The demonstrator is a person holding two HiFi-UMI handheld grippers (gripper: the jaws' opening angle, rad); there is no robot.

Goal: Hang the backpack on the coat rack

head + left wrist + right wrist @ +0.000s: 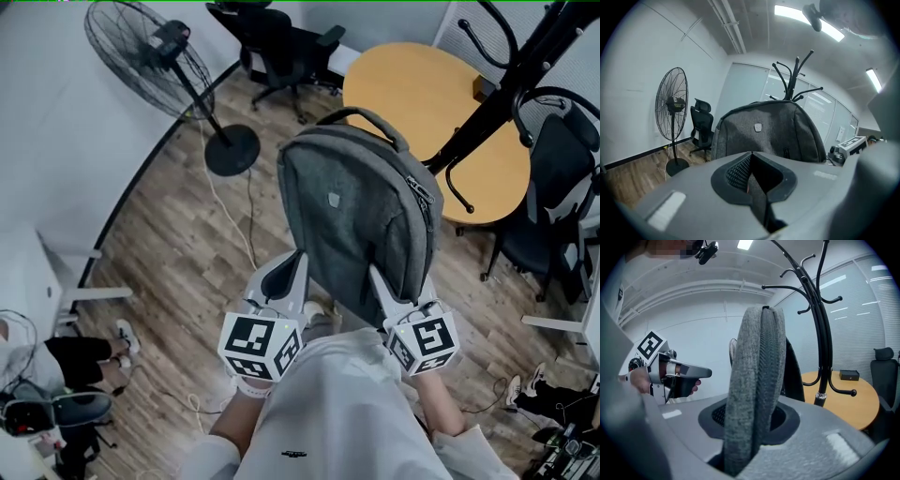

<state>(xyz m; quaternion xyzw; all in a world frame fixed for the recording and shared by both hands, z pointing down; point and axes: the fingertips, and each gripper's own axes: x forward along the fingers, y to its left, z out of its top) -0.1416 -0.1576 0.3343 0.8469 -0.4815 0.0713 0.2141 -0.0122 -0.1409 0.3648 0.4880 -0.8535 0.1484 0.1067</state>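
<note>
A grey backpack [356,206] hangs upright in the air between my two grippers, its top handle [370,117] pointing away from me. My left gripper [298,262] is shut on the bag's lower left edge; in the left gripper view a thin fold of grey fabric sits between the jaws of the left gripper [757,180]. My right gripper [378,277] is shut on the bag's lower right side, and its own view shows the right gripper [750,427] pinching a thick padded grey strip of the backpack [757,362]. The black coat rack [497,94] stands beyond the bag, to the right.
A round wooden table [422,103] sits behind the coat rack. A standing fan [155,47] with a round base and floor cable is at far left. Black office chairs [281,47] [553,187] flank the table. A seated person [66,361] is at lower left.
</note>
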